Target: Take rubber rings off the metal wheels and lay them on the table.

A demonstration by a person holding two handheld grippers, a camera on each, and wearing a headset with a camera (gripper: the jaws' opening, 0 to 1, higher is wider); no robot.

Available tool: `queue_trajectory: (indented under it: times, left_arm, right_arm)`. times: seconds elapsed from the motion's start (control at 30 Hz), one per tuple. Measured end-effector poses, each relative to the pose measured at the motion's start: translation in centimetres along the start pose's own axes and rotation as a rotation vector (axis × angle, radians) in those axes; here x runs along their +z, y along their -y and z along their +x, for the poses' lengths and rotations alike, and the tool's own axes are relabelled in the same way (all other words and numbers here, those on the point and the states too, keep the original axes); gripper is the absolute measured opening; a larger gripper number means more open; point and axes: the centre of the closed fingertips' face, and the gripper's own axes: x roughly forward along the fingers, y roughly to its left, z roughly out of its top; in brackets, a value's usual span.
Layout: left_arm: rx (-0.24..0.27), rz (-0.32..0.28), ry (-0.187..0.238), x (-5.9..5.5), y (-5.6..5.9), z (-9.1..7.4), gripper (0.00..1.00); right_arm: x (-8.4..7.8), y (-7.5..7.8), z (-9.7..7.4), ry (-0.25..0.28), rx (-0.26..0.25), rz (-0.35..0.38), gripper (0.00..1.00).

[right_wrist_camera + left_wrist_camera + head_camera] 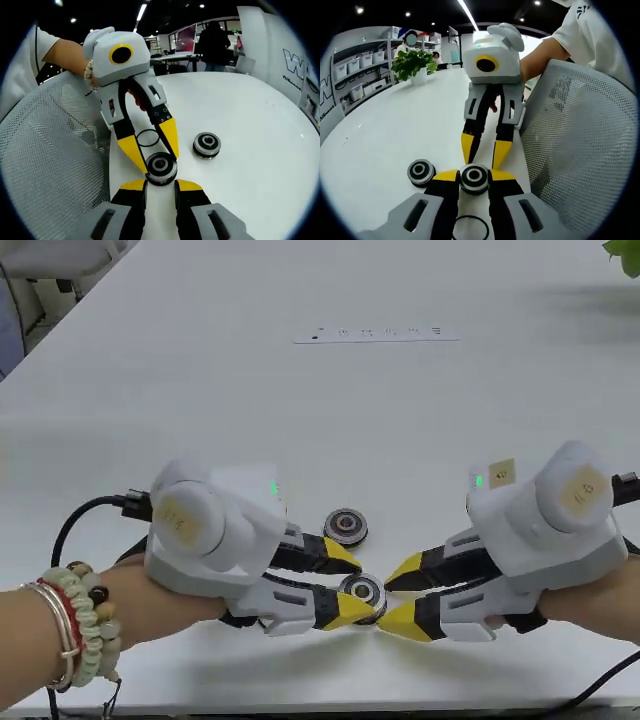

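- Reaching in from 9 o'clock in the head view, the left hand (pixel 140 605) lies low over the white table (pixel 300 410). It has bead bracelets (pixel 85 630) on the wrist and aims the left gripper (pixel 356 586) toward 3 o'clock.
- The left gripper's yellow-tipped jaws are clamped on a metal wheel (pixel 362 592), one tip on each side of its dark rim. This wheel sits near the table's front edge, at about 6 o'clock in the head view.
- A loose rubber ring (pixel 470 217) lies flat on the table between the left gripper's jaws, behind the held wheel. It is at 6 o'clock in the left gripper view.
- A second wheel (pixel 345 525) lies flat on the table at about 11 o'clock from the held one, apart from both grippers.
- The right hand (pixel 600 605) brings the right gripper (pixel 388 600) in from 3 o'clock, aimed toward 9 o'clock and nose to nose with the left gripper.
- The right gripper's jaws stand parted and grasp nothing. Their tips are right at the held wheel; I cannot tell whether they touch it.
- A long white strip (pixel 375 336) lies far across the table at 12 o'clock.
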Motion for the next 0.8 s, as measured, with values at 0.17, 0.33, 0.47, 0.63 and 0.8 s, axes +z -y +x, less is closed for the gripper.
queue_trajectory:
  times: [0.17,0.33,0.47,0.63,0.8]
  left_arm:
    - [-0.002,0.036,0.0,-0.13,-0.08,-0.08,0.1]
    - [-0.002,0.024,0.012,-0.11,0.16,-0.09,0.08]
    - [0.0,0.014,0.016,-0.08,0.19,-0.12,0.07]
    - [-0.004,0.011,0.023,-0.03,0.27,-0.08,0.07]
    - [-0.001,0.012,0.028,0.0,0.33,-0.08,0.07]
  right_arm:
    - [0.0,0.11,0.23,0.002,0.001,0.002,0.18]
    - [-0.09,0.19,0.22,-0.003,0.002,0.018,0.16]
    - [-0.4,0.38,-0.04,-0.003,-0.006,0.014,0.09]
    - [-0.42,0.58,-0.17,0.002,-0.034,-0.018,0.0]
    - [-0.26,0.94,-0.52,0.053,-0.032,0.168,0.0]
